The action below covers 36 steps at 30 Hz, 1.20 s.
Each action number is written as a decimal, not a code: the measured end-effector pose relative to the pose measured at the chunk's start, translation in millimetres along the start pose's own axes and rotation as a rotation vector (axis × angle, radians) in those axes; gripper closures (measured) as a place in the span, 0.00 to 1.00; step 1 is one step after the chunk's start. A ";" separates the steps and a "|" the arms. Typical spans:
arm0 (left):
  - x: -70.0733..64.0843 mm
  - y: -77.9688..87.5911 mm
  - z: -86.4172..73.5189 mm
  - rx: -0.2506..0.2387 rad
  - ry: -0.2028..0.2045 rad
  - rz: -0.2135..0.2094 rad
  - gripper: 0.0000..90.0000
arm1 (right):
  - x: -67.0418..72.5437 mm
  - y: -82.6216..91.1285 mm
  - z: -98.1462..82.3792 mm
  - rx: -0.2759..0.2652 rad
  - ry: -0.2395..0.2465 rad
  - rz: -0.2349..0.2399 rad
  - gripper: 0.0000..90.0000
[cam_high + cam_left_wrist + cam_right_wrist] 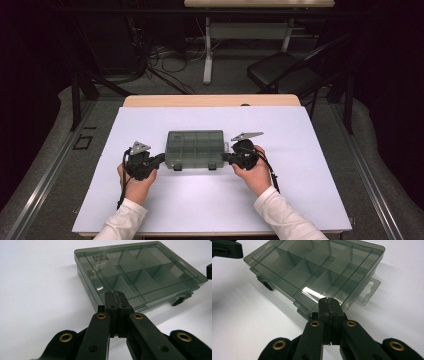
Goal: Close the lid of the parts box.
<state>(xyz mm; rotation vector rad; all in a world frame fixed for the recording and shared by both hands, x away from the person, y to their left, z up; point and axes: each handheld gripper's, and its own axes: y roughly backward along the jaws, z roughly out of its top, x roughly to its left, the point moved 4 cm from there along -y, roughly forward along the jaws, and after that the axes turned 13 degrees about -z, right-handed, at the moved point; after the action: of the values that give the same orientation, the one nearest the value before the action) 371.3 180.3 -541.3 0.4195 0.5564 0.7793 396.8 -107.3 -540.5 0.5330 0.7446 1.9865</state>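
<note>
A smoky translucent compartment box [195, 149] lies flat with its lid down in the middle of the white table. My left gripper [161, 159] is at the box's left front corner, jaws pressed together with nothing between them. My right gripper [226, 158] is at the box's right front corner, jaws likewise together and empty. In the left gripper view the shut left gripper [115, 293] points at the box [140, 272], whose lid reads AIRAJ and whose dividers show through. In the right gripper view the shut right gripper [328, 300] meets the box [317, 267] near its hang tab [368, 291].
The box's two front latches [212, 166] face the person. A white mat [165, 210] covers the table, whose wooden far edge [210, 100] shows behind it. Beyond the table stand a black chair [285, 70] and a desk frame [207, 55] with cables on the floor.
</note>
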 end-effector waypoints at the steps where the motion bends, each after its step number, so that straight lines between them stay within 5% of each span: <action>1: -0.1 -0.4 0.1 0.002 0.000 0.001 1.00 | 0.4 -0.1 -0.1 0.003 0.000 0.000 1.00; 36: 2.1 -12.8 -2.6 0.038 -0.021 0.013 1.00 | -0.5 -2.0 -3.2 0.016 0.006 -0.014 1.00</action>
<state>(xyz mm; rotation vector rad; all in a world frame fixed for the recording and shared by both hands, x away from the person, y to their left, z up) 377.9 174.1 -550.9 0.4659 0.5500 0.7767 396.3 -107.9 -544.2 0.5295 0.7664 1.9714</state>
